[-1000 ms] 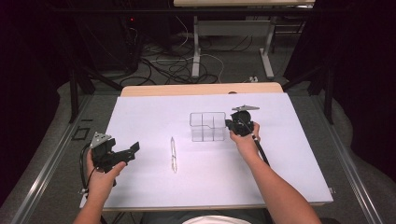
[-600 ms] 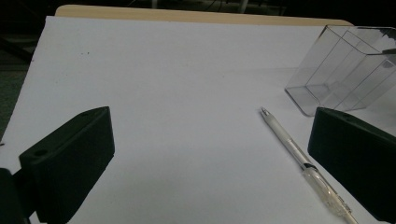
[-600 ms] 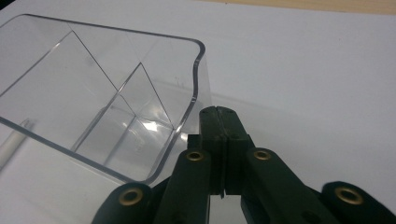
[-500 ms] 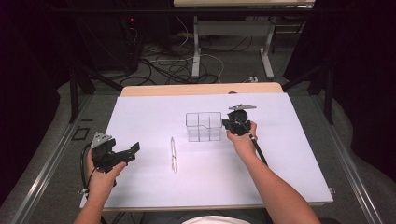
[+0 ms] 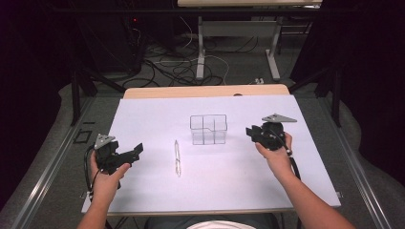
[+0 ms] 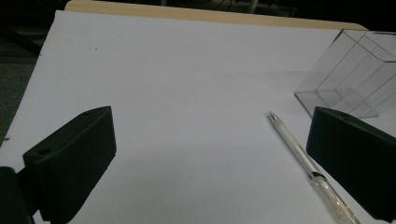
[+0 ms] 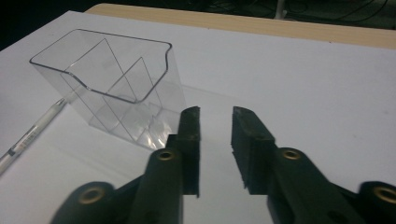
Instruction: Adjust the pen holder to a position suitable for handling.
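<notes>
A clear plastic box (image 5: pixel 208 129) with inner dividers stands upright in the middle of the white sheet (image 5: pixel 143 109). To its left a clear pen (image 5: pixel 177 157) lies flat, pointing away from me. My left gripper (image 5: pixel 136 151) hovers at the front left, jaws wide open and empty. Its own view has the pen (image 6: pixel 303 163) near the right jaw and the box (image 6: pixel 355 79) beyond. My right gripper (image 5: pixel 252 131) sits just right of the box, apart from it. Its jaws (image 7: pixel 216 116) stand open by a narrow gap with nothing between them, the box (image 7: pixel 116 84) ahead to the left.
The sheet covers most of a wooden table whose far edge (image 5: pixel 205 90) shows as a tan strip. Beyond it are a dark floor, cables (image 5: pixel 181 67) and the legs of another table (image 5: pixel 200 47). Metal rails run along both sides.
My right gripper has drawn back to the right, away from the box's right wall. The box slid slightly left before that. My left gripper has stayed put.
</notes>
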`<act>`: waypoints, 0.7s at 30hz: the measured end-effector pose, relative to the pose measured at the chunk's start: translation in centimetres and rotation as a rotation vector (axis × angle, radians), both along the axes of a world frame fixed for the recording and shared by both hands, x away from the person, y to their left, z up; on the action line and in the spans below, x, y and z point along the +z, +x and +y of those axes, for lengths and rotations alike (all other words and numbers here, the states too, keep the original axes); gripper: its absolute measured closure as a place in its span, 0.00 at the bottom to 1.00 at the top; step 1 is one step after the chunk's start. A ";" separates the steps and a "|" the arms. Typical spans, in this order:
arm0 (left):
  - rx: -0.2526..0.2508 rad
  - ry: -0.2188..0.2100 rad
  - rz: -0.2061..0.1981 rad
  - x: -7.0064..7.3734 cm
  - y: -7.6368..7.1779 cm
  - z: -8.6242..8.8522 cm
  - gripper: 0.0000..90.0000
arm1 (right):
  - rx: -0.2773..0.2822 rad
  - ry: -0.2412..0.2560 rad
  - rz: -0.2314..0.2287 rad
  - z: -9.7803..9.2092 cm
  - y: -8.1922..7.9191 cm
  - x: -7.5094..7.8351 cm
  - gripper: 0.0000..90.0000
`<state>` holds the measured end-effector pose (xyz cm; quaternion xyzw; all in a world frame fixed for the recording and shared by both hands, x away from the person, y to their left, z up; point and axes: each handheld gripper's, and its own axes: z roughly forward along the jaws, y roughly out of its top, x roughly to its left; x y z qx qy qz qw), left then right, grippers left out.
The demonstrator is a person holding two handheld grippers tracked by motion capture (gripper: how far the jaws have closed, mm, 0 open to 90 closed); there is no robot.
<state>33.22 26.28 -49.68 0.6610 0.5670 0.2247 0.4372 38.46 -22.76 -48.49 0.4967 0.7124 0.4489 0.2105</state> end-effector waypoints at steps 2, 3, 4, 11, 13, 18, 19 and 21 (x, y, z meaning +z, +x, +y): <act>0.003 -0.005 0.000 0.1 -0.1 -0.1 0.02 | -0.001 0.006 0.002 -0.4 -0.3 0.0 0.65; 0.006 -0.005 -0.001 0.1 -0.1 -0.1 0.02 | -0.002 0.004 -0.001 -0.9 -0.5 0.1 0.61; 0.005 -0.006 0.000 0.1 -0.1 -0.2 0.03 | -0.009 0.005 -0.004 -1.2 -0.7 0.2 0.56; -0.015 -0.003 0.004 0.0 -0.1 -0.6 0.03 | -0.025 0.036 0.045 -3.0 -1.6 0.3 0.25; -0.017 -0.001 0.001 0.0 -0.1 -0.7 0.03 | -0.043 0.035 0.067 -3.5 -1.7 0.2 0.19; -0.025 -0.009 0.004 -0.1 0.0 -0.8 0.03 | -0.085 0.019 0.045 -4.1 -2.1 0.1 0.14; -0.025 -0.010 0.004 0.0 0.0 -0.8 0.03 | -0.094 0.003 0.024 -4.4 -2.3 0.0 0.13; -0.028 -0.011 0.002 0.0 0.0 -0.8 0.03 | -0.113 -0.009 0.018 -4.9 -2.6 -0.1 0.11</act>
